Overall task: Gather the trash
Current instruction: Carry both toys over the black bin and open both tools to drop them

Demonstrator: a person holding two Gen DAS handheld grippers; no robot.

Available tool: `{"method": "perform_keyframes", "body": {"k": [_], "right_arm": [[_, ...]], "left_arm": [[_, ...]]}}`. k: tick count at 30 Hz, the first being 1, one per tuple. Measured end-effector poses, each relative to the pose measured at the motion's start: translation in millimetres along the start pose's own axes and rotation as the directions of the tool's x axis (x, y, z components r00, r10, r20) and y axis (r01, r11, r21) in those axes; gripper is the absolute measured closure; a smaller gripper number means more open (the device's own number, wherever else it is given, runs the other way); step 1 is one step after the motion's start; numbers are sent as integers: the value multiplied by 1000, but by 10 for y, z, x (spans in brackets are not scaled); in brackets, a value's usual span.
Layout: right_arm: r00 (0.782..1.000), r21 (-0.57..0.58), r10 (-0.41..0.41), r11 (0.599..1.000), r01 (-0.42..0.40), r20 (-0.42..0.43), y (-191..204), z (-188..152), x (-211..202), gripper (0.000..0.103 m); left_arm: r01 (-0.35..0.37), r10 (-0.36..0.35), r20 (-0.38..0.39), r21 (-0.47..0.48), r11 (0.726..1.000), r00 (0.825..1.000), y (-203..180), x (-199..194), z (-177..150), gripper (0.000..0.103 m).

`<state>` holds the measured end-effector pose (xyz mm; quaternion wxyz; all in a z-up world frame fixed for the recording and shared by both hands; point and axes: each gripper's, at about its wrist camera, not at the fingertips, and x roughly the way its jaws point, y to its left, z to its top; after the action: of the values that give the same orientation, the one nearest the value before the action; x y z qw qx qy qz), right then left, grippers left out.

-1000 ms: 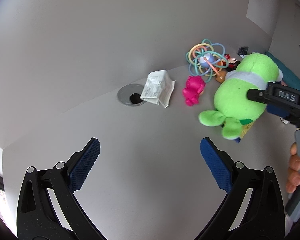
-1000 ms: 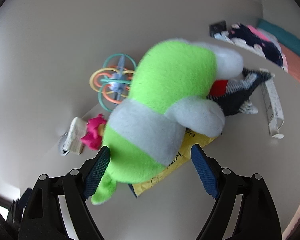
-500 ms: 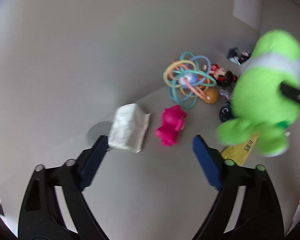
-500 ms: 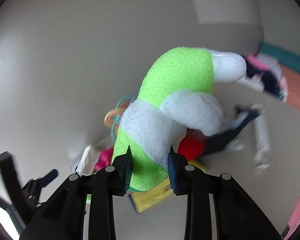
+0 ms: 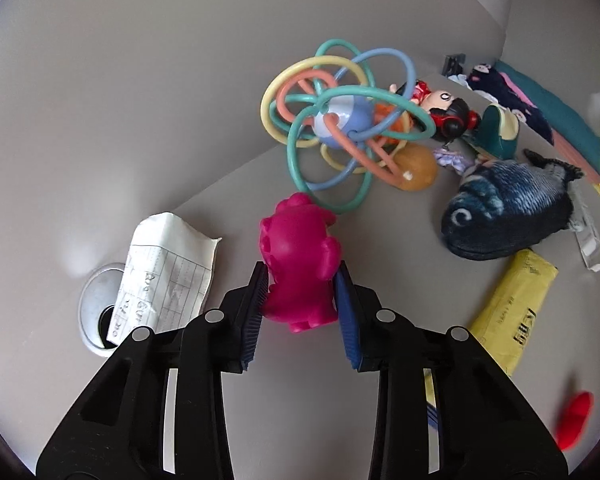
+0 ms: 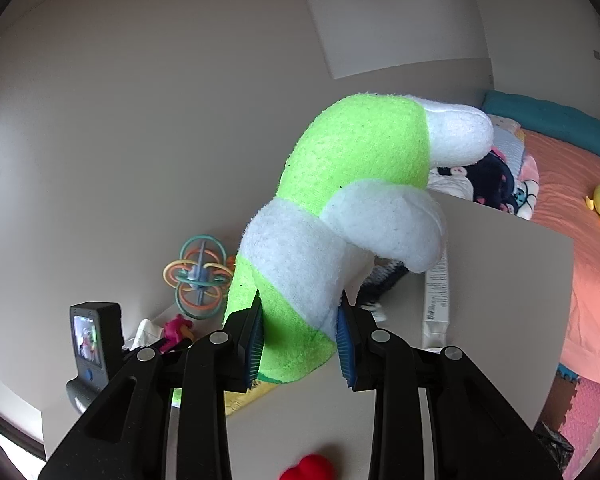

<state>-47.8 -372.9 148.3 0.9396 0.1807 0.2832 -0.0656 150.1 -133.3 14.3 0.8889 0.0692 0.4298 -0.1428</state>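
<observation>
Both grippers are loaded: left gripper (image 5: 300,300) pinches the magenta plastic figure toy (image 5: 298,264) on the grey table (image 5: 380,272), right gripper (image 6: 300,334) squeezes the lime-green and white plush (image 6: 340,216), lifted clear; next, probably, carrying both off to a bin, out of sight

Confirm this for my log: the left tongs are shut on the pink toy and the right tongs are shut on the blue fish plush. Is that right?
Not quite. The left tongs are indeed shut on the pink toy, but the right tongs are shut on the green plush, as the right wrist view shows. The fish plush lies ungripped on the table, seen in the left wrist view.
</observation>
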Motion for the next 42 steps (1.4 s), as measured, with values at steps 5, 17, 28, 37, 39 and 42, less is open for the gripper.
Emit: {"method": "perform_keyframes", "body": {"k": [5,17,28,37,39,42], "right_arm": [[1000,10,-11,1000,11,12,-134,-54,-118,70],[996,82,-60,995,54,66,-703,-375,-805,70],[973,167,-207,968,188,106,-1558,-1020,-1764,69],[917,288,-396,884,369,41,-2535,-1739,-2400,68],[906,315,-422,862,397,12,-2758,-1922,-2482,68],[887,362,-460,822,439,-32,-3064,-2132,-2560,67]], "left_arm": [[16,-14,45,-37,999,999,61,-105,-48,71],[104,-124,178,122,987,976,-693,-1329,-452,71],[280,-329,92,340,898,940,-2312,-1787,-1111,71],[416,-444,-77,519,747,893,-3652,-1775,-2054,71],[443,-454,-126,548,709,882,-3927,-1727,-2258,71],[466,-450,-182,578,670,874,-4210,-1619,-2463,71]]}}
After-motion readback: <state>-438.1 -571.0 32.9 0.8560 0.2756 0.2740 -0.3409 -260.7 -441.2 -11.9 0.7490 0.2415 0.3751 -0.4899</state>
